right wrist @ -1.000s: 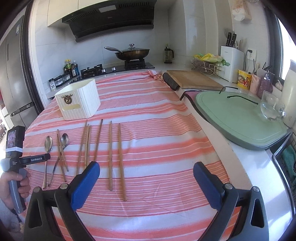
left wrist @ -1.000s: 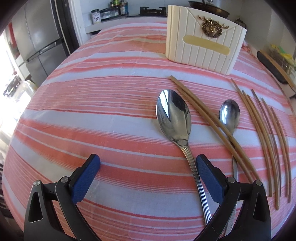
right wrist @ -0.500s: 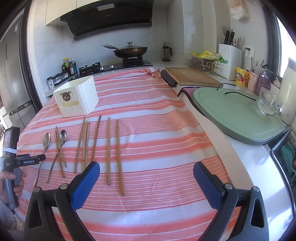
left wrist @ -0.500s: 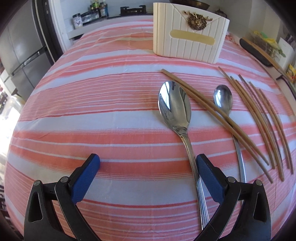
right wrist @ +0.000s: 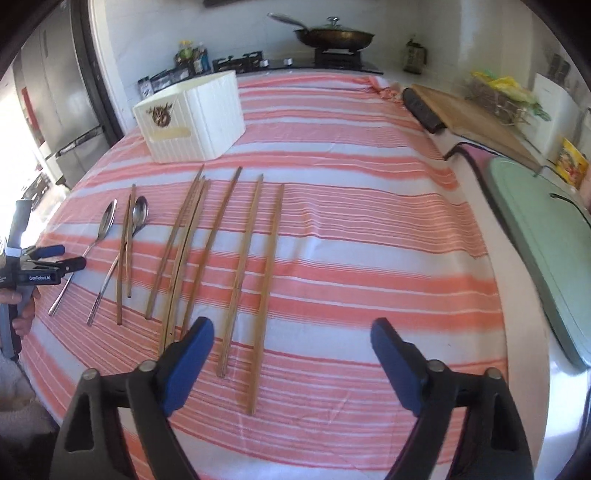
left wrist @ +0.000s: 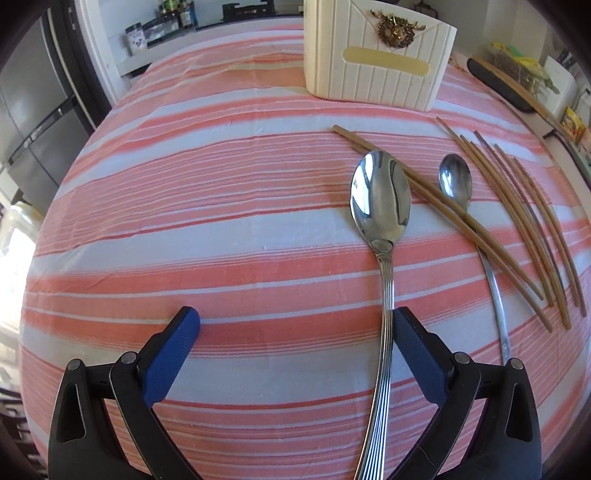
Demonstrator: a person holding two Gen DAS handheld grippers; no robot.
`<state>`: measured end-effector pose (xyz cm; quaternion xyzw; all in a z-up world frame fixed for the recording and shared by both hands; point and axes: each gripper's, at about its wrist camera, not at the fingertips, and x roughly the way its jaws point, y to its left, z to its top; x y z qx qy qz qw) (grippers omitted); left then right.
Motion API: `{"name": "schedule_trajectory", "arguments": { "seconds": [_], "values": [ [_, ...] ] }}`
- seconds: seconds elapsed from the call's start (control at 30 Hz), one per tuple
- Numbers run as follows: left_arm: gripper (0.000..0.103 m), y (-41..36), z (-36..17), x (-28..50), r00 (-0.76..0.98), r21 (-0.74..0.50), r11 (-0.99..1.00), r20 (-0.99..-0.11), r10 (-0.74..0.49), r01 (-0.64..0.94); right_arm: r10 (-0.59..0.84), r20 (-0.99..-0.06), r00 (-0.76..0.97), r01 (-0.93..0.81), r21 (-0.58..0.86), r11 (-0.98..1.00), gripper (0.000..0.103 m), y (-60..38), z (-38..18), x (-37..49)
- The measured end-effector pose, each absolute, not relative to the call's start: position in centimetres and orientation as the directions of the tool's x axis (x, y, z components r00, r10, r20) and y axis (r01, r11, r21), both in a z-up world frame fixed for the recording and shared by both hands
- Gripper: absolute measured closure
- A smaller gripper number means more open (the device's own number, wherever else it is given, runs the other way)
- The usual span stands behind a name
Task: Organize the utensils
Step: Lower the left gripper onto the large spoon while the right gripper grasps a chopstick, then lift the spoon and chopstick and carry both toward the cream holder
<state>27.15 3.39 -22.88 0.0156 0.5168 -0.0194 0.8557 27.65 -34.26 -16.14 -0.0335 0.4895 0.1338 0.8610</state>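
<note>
On the striped cloth, a large steel spoon (left wrist: 380, 199) lies with its handle running just inside the right finger of my left gripper (left wrist: 295, 326), which is open and grips nothing. A small spoon (left wrist: 454, 181) lies under a crossed pair of chopsticks (left wrist: 443, 214). More chopsticks (left wrist: 535, 229) lie to the right. The white utensil box (left wrist: 376, 59) stands beyond. My right gripper (right wrist: 291, 328) hovers over the near ends of two chopsticks (right wrist: 255, 280); its jaws are closing with nothing pressed between them. The left gripper (right wrist: 55, 258) shows by the spoons (right wrist: 107, 221).
A green board (right wrist: 546, 236) and a wooden cutting board (right wrist: 469, 114) lie past the cloth's right edge. A wok (right wrist: 332, 35) sits on the stove behind the white box (right wrist: 192, 114). A fridge (right wrist: 48, 92) stands at the far left.
My right gripper has dropped forward toward the chopsticks and its jaws have narrowed. In the left wrist view the large spoon's handle has come from under the right finger to inside it.
</note>
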Motion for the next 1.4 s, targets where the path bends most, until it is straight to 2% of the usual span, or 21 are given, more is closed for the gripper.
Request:
{"name": "schedule_trajectory", "arguments": {
  "seconds": [0.07,0.13,0.2,0.27,0.37,0.43,0.47,0.5,0.67,0.7,0.8,0.97,1.03,1.07,1.1,1.13,1.27,1.4],
  "values": [
    [0.0,3.3,-22.8,27.1,0.458,0.01,0.998,-0.889,-0.022,0.066,0.214,-0.874,0.437,-0.281,0.093,0.955,0.04,-33.6,-17.0,29.6],
    [0.0,3.1,-22.8,27.4,0.449,0.015,0.996,-0.893,-0.026,0.087,0.231,-0.885,0.404,-0.299,0.111,0.948,0.042,-32.7,-17.7,31.2],
    [0.0,2.7,-22.8,27.7,0.44,0.019,0.993,-0.897,-0.033,0.114,0.235,-0.898,0.372,-0.324,0.111,0.939,0.059,-31.7,-18.3,32.7],
    [0.001,2.2,-22.7,28.2,0.436,0.029,0.99,-0.899,-0.036,0.14,0.212,-0.913,0.348,-0.336,0.089,0.937,0.071,-30.9,-18.9,33.8],
    [0.0,1.0,-22.7,29.0,0.439,0.041,0.983,-0.897,-0.042,0.179,0.202,-0.926,0.319,-0.363,0.078,0.928,0.076,-30.2,-19.7,34.5],
    [0.0,0.5,-22.6,29.7,0.448,0.05,0.982,-0.893,-0.037,0.181,0.188,-0.93,0.316,-0.38,0.057,0.923,0.084,-30.1,-19.7,34.8],
    [0.0,0.4,-22.6,30.0,0.45,0.053,0.983,-0.892,-0.031,0.173,0.178,-0.934,0.311,-0.375,0.052,0.925,0.093,-30.2,-19.7,34.9],
    [0.0,0.5,-22.6,30.3,0.453,0.057,0.985,-0.891,-0.024,0.163,0.166,-0.939,0.302,-0.365,0.047,0.93,0.096,-30.6,-19.8,35.5],
    [0.0,1.7,-22.7,31.1,0.439,0.029,0.99,-0.898,-0.034,0.135,0.101,-0.959,0.266,-0.336,0.006,0.942,0.095,-32.2,-19.5,36.6],
    [0.0,1.9,-22.7,31.2,0.434,0.021,0.991,-0.9,-0.038,0.131,0.102,-0.961,0.257,-0.349,0.006,0.937,0.089,-32.2,-19.4,36.6],
    [0.0,1.4,-22.7,31.4,0.428,0.025,0.989,-0.903,-0.04,0.147,0.103,-0.966,0.236,-0.382,0.005,0.924,0.083,-31.2,-19.6,37.5],
    [0.003,0.1,-22.5,32.7,0.413,0.024,0.984,-0.909,-0.053,0.179,0.12,-0.964,0.238,-0.381,0.021,0.924,0.083,-30.1,-19.8,40.9],
    [0.021,-0.1,-22.2,33.3,0.415,-0.011,0.984,-0.906,-0.084,0.176,0.132,-0.964,0.23,-0.367,0.039,0.929,0.083,-29.8,-20.0,42.6],
    [0.027,-0.3,-22.0,33.5,0.42,-0.01,0.984,-0.903,-0.085,0.178,0.141,-0.961,0.237,-0.364,0.047,0.93,0.084,-29.7,-19.9,43.3],
    [0.042,-0.4,-21.8,33.6,0.425,-0.01,0.983,-0.901,-0.09,0.186,0.146,-0.96,0.237,-0.362,0.052,0.931,0.097,-29.5,-20.0,44.0],
    [0.062,-0.5,-21.6,33.7,0.43,-0.008,0.981,-0.898,-0.092,0.193,0.142,-0.96,0.24,-0.356,0.049,0.933,0.097,-29.5,-20.0,44.6],
    [0.061,0.0,-21.2,33.8,0.426,-0.028,0.981,-0.898,-0.11,0.194,0.203,-0.936,0.287,-0.312,0.109,0.944,0.097,-29.7,-19.1,46.0],
    [0.061,1.3,-18.8,32.3,0.483,-0.059,0.981,-0.864,-0.144,0.186,0.276,-0.876,0.396,-0.322,0.15,0.935,0.097,-30.3,-15.0,44.1]
  ]
}}
